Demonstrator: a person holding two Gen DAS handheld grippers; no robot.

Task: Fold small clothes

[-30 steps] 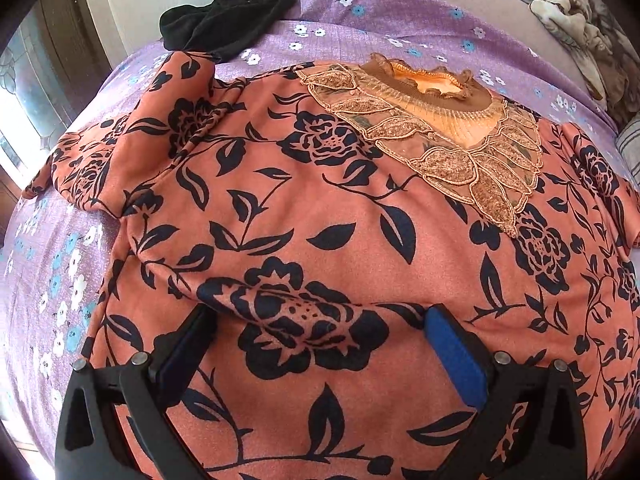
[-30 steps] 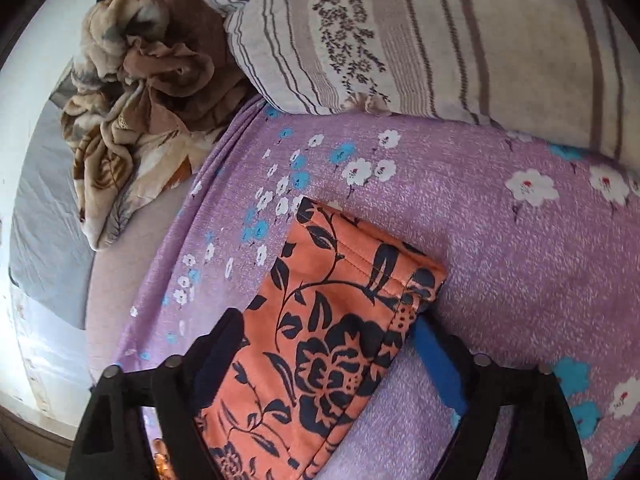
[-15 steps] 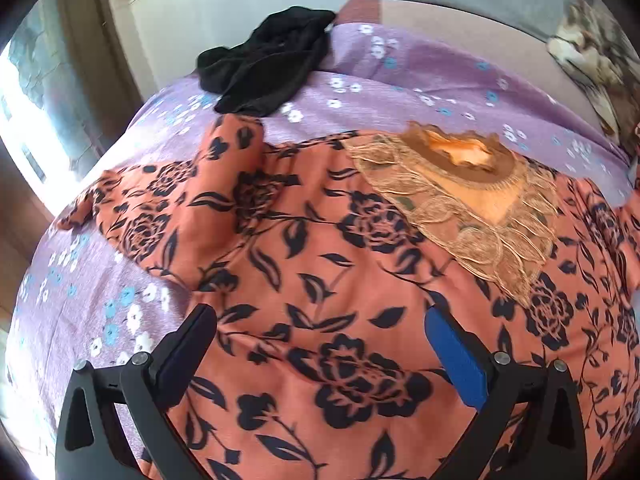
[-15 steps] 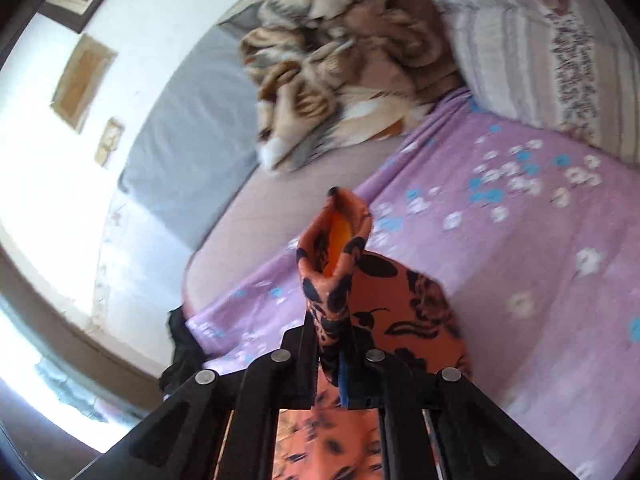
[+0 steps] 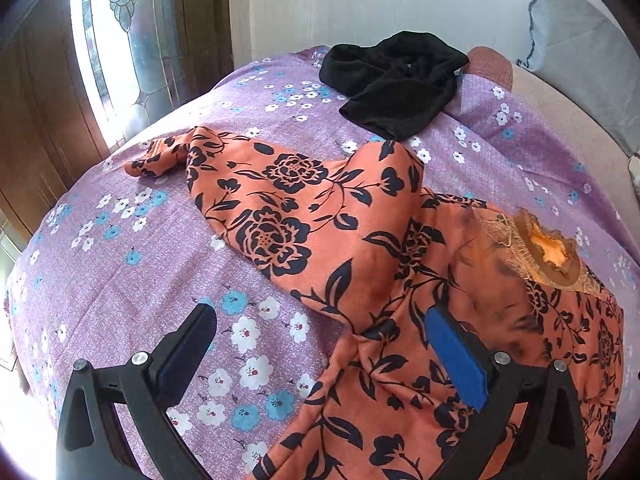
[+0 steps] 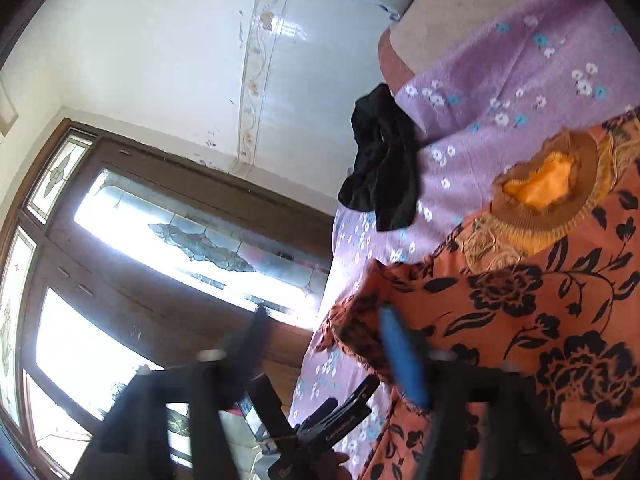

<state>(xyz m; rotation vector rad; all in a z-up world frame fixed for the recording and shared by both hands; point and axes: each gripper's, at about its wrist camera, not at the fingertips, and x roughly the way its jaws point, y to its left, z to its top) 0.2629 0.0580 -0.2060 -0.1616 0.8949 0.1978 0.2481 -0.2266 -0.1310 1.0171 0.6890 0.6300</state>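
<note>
An orange top with black flowers (image 5: 360,240) lies on the purple flowered bedsheet (image 5: 100,280). Its left sleeve (image 5: 248,184) stretches out to the left. Its gold embroidered neckline (image 5: 548,252) is at the right, and also shows in the right wrist view (image 6: 548,188). My left gripper (image 5: 320,336) is open and empty, low over the sheet at the top's left edge, its blue pad over the cloth. My right gripper (image 6: 324,336) is open, blurred, over the top's (image 6: 520,320) left shoulder; nothing is between its fingers.
A crumpled black garment (image 5: 396,84) lies at the far edge of the bed, also in the right wrist view (image 6: 380,164). A wooden-framed window (image 5: 100,40) stands left of the bed. The left gripper's handle (image 6: 320,432) shows below the right gripper.
My right gripper let go of the sleeve it held, opened, and swung over to the top's left side. My left gripper moved left, off the body, to the garment's edge.
</note>
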